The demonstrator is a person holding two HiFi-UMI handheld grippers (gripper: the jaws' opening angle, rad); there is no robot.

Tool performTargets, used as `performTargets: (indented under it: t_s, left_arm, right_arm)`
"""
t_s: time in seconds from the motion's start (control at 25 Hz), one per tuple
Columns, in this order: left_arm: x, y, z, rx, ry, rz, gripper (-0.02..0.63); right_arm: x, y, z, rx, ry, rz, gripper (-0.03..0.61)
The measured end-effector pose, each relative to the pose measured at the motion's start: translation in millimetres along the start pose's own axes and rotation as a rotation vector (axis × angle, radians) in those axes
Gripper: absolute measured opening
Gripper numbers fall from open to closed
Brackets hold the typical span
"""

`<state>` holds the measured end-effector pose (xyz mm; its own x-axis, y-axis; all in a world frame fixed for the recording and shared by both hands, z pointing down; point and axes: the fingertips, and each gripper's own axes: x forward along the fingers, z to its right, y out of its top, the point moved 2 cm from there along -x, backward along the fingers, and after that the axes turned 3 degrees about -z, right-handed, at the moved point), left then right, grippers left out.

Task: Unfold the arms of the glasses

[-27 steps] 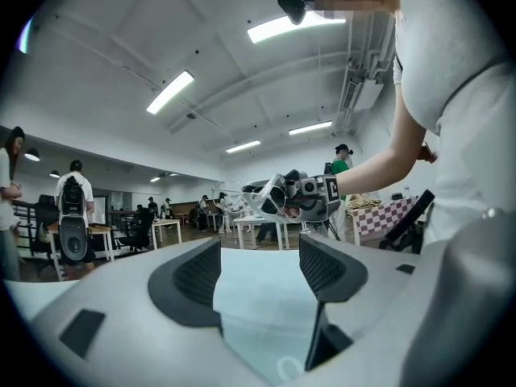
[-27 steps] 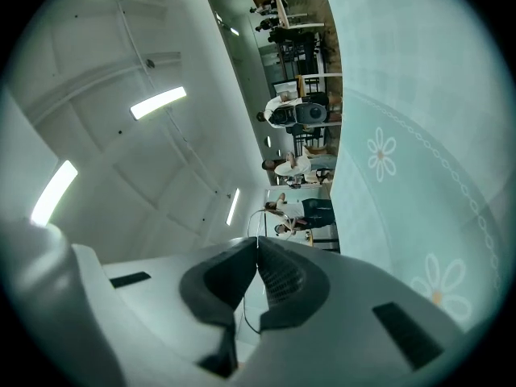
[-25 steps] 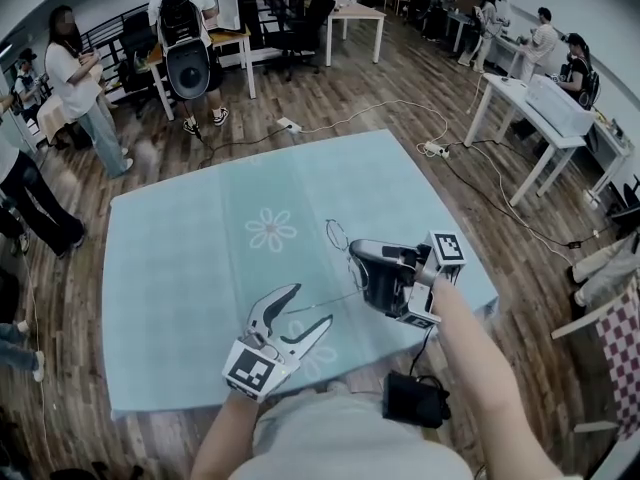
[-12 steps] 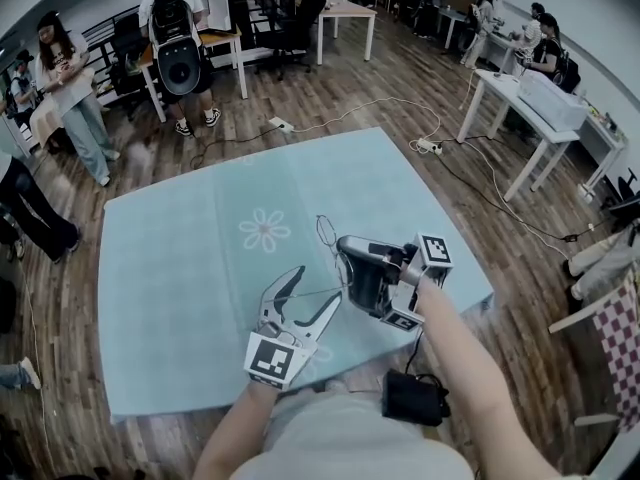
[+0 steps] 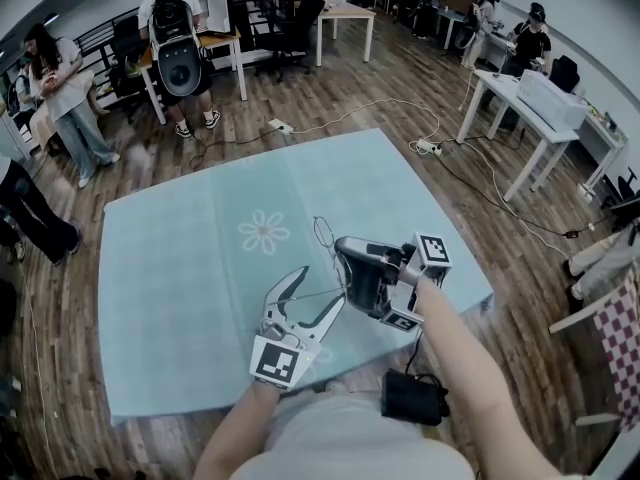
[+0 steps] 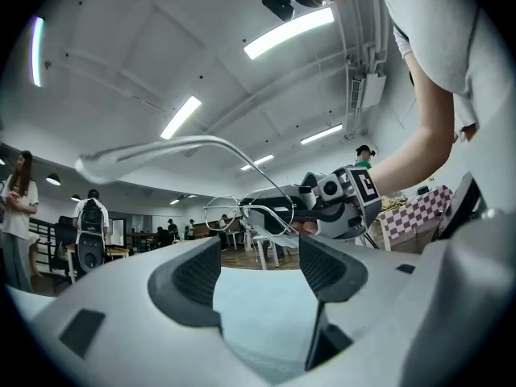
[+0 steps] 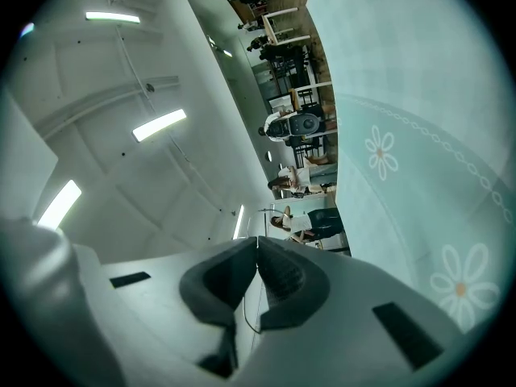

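Glasses (image 5: 323, 231) sit above the teal counter (image 5: 180, 258), pinched in the right claw (image 5: 343, 266), whose jaws are closed on the thin wire frame with the lenses sticking out past them. One arm is swung out and runs from the right claw toward the left claw (image 5: 312, 293). In the left gripper view that arm arcs above the pads (image 6: 193, 276), clear of them. The left claw stands wide open and grips nothing. Both claws are held close together near the counter's front edge.
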<state>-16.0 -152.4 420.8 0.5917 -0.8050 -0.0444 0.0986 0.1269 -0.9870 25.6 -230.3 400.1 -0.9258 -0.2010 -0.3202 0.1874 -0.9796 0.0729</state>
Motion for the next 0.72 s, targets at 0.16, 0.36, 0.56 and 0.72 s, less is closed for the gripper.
performTargets:
  t_s: [0.16,0.36,0.56,0.72]
  left_arm:
    - [-1.2,2.7,0.2,-0.003,-0.005,0.014,0.298]
    - [-5.5,5.4,-1.4,-0.022,0.005,0.02,0.298]
    - [-9.1,3.9,-1.6,-0.042,0.027,0.007,0.298]
    - [-18.4,-3.0,-7.9,-0.054,0.049,-0.007,0.298]
  right_arm:
    - [-0.1,-1.2,2.5,-0.006,-0.019,-0.004,0.012]
    - [-1.5,-2.5,-4.1,-0.011,-0.014,-0.006,0.012]
    - [-16.8,3.8,-9.3,-0.017,-0.023,0.001,0.012]
    - [-21.0,2.4,-7.5,-0.015,-0.024,-0.002,0.012]
